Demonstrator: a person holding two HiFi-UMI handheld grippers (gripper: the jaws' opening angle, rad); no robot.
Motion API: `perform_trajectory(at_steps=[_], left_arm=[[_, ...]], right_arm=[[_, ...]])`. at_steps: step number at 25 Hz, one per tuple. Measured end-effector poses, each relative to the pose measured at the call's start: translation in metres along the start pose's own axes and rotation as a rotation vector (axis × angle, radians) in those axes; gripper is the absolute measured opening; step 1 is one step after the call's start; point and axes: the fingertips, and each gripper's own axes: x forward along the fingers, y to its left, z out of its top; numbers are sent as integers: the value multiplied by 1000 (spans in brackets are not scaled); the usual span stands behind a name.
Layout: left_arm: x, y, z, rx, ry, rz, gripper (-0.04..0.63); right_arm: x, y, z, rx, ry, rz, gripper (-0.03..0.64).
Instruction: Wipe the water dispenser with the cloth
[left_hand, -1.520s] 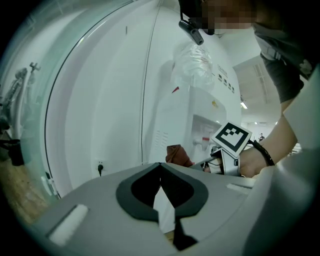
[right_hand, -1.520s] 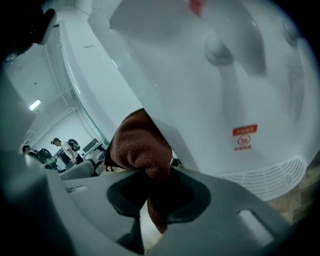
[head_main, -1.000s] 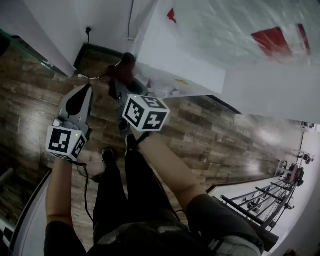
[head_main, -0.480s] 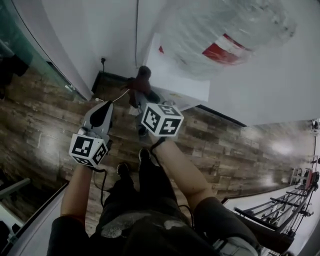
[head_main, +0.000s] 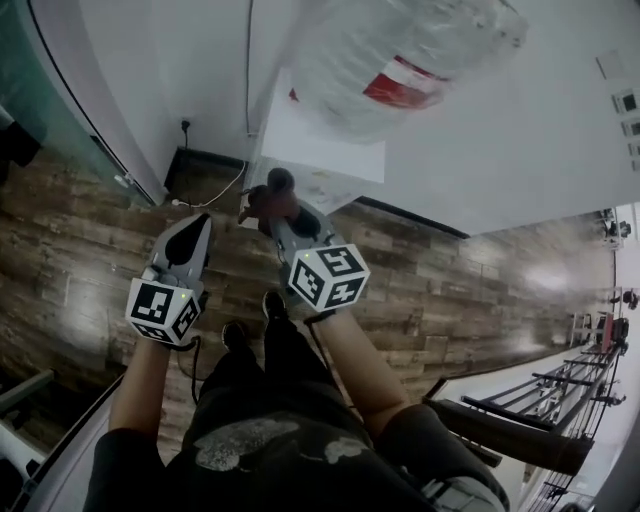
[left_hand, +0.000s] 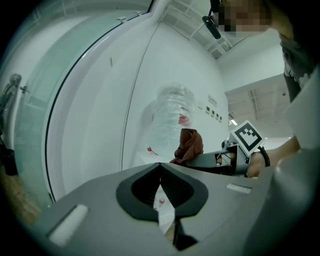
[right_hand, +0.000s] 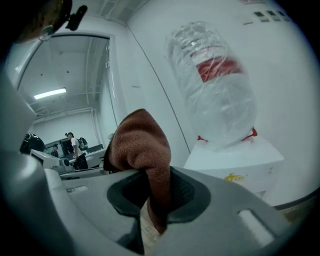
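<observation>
No text, label or number here is legible.

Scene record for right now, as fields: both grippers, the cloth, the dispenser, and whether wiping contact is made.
left gripper: shut, nothing between the jaws
right gripper: shut on cloth
cloth: brown, bunched above the jaws
water dispenser: white, against the wall
bottle: clear, on top of the dispenser
contact: cannot tell whether the cloth touches the dispenser

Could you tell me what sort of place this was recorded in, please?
Most likely an office or lab workspace: a white water dispenser with a large bottle stands against a plain wall, the floor is wood-look planking, and people stand in a bright room beyond.
</observation>
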Motion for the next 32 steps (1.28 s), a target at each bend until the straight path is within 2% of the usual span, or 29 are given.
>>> perform_trajectory(at_steps=[3,6,11,17,32], left_arm=[[-12,-15,-9,-13,22,-30,18],[-20,-33,-8,11,28,-50,18],[-35,-65,3,10,-8,-49,19],[-56,-125,-1,31,-29,-80,18],[-204,-299,-71,48,19,-55,18]], right_arm=[[-32,-1,-2,-26,-3,-33,67],[-69,-5,0,1,-35,-60,67],[-136,-19,-12,64,-72,-121,67],[-210,-27,-30,74,-128,-153,67],[-436,6,-135,133,-146,-170,66]])
